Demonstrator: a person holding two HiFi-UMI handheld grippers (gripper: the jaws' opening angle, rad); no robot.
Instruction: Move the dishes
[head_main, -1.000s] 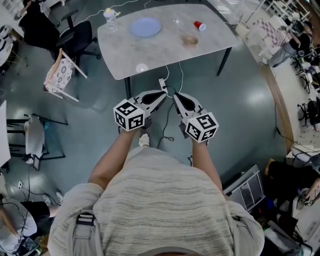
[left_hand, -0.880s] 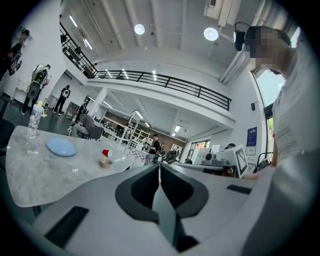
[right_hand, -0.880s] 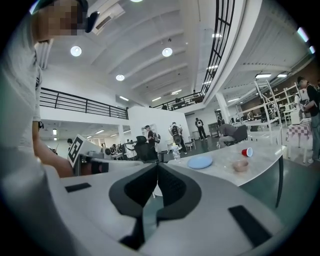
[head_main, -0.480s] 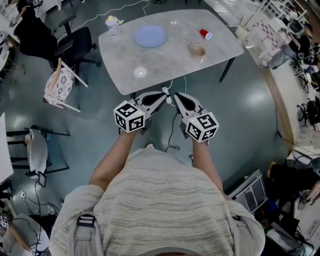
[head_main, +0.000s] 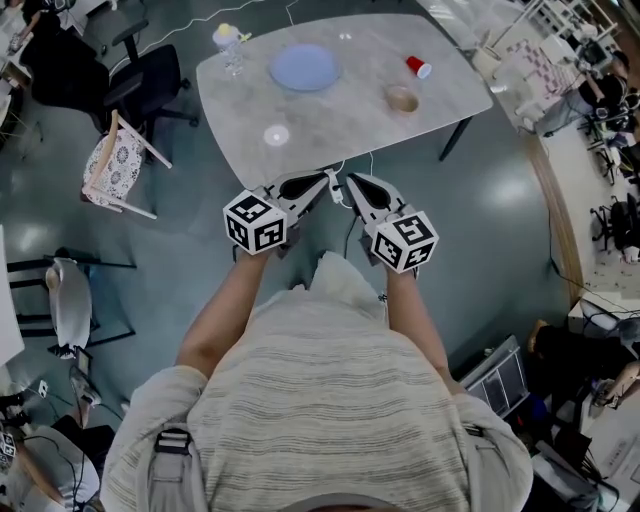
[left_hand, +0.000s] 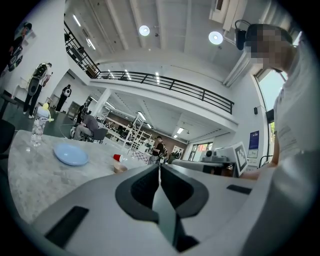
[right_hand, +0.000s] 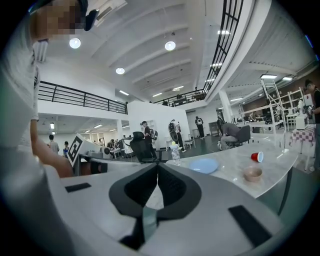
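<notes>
A pale blue plate (head_main: 305, 67) lies at the far side of the grey table (head_main: 340, 115), seen too as the plate (left_hand: 70, 154) and the plate (right_hand: 203, 165). Right of it are a tipped red cup (head_main: 417, 66) and a brown bowl (head_main: 402, 98); the bowl (right_hand: 252, 173) looks empty. A small clear dish (head_main: 276, 135) sits nearer me. My left gripper (head_main: 330, 180) and right gripper (head_main: 348, 182) hover side by side at the table's near edge, tips close together, both shut with nothing held. The left gripper (left_hand: 160, 167) and the right gripper (right_hand: 158, 167) show jaws pressed together.
A water bottle (head_main: 232, 45) stands at the table's far left corner. A black office chair (head_main: 150, 80) and a wooden chair with a patterned cushion (head_main: 118, 160) stand left of the table. Cables (head_main: 350, 235) trail on the floor under the near edge.
The table has drawn nearer in the head view, and both grippers now reach its near edge. Both stay shut and side by side.
</notes>
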